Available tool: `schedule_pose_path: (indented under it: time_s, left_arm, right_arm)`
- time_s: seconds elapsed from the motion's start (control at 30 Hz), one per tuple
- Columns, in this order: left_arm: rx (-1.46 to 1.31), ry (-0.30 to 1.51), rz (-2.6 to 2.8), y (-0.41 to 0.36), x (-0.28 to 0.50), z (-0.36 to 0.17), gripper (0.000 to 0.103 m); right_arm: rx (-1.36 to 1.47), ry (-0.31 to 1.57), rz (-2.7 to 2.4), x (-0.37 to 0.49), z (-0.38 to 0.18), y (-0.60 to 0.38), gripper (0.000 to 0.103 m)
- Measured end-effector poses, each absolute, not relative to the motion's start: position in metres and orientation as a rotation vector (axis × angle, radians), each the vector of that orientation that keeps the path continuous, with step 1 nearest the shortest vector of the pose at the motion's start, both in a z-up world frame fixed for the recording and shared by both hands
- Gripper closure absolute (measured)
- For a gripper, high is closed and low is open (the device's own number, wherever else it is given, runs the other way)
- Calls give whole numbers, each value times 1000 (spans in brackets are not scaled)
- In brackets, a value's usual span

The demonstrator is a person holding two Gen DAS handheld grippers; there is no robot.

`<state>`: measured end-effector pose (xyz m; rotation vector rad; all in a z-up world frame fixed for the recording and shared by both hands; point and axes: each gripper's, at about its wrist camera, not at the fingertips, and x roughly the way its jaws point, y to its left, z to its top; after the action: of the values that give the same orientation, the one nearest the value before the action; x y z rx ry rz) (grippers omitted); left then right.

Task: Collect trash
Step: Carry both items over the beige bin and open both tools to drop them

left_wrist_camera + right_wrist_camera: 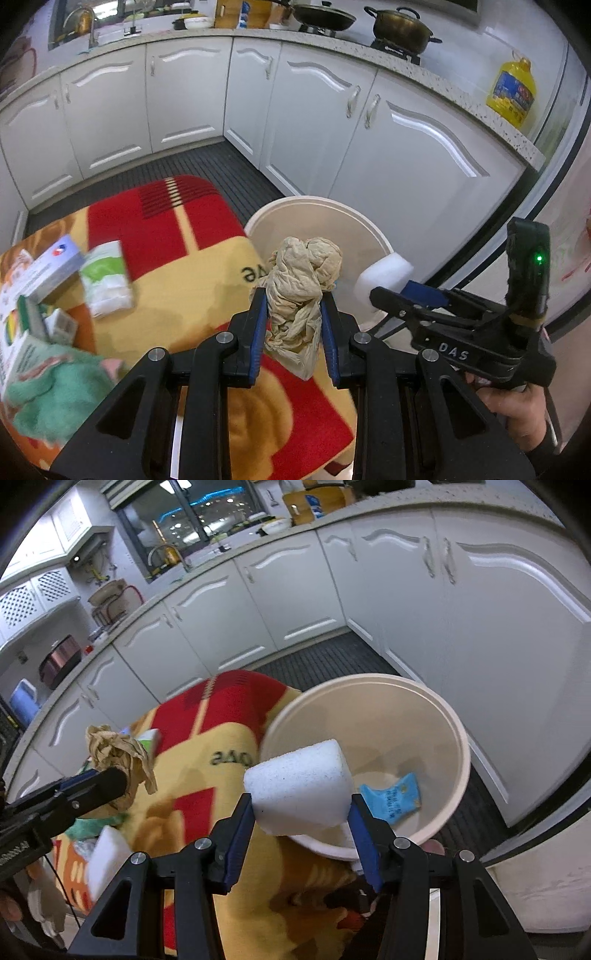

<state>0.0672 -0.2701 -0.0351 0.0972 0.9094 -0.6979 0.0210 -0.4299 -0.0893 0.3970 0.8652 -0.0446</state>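
Observation:
My left gripper (pixel 293 308) is shut on a crumpled brown paper wad (pixel 303 280), held above the table's right edge beside the cream bin (pixel 325 210). My right gripper (pixel 301 808) is shut on a white foam block (pixel 299 782), held over the near rim of the bin (pixel 458 738). A blue wrapper (pixel 391 799) lies inside the bin. In the left wrist view the right gripper (pixel 391 291) holds the foam block (pixel 384 275) at the bin's right rim. In the right wrist view the left gripper (pixel 122 779) holds the paper wad (pixel 118 753) at left.
The table wears a red and yellow cloth (pixel 207 229). On it lie a white-green packet (pixel 105 277), boxes (pixel 44 273), a green towel (pixel 55 391) and another white foam block (pixel 105 856). White cabinets (pixel 369 140) and a dark floor mat (pixel 207 166) lie beyond.

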Motion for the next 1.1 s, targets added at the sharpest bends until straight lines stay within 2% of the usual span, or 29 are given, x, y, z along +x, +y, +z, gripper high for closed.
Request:
schedule_pose_path:
  time_s: [0.3,0.37,0.47,0.53,1.1]
  left_arm:
    - [50,982,-722,-301,88,-56,75]
    - [45,986,-723,-306,91,-60,70]
    - [42,1006,-719,-313,97,-68,57]
    - [34,1017,-704,-315,101,-73,52]
    - [53,975,-684,-305,92,-63,50]
  right_arm:
    - [415,918,-88,30,-114,-457,52]
    - [416,927,-92,33,-119,-460,52]
    - [417,942,-99,38,-127,-463,51]
    - [418,945,-99,43,-133,-464,47]
    - [440,998,-146,45,-153,-472,39]
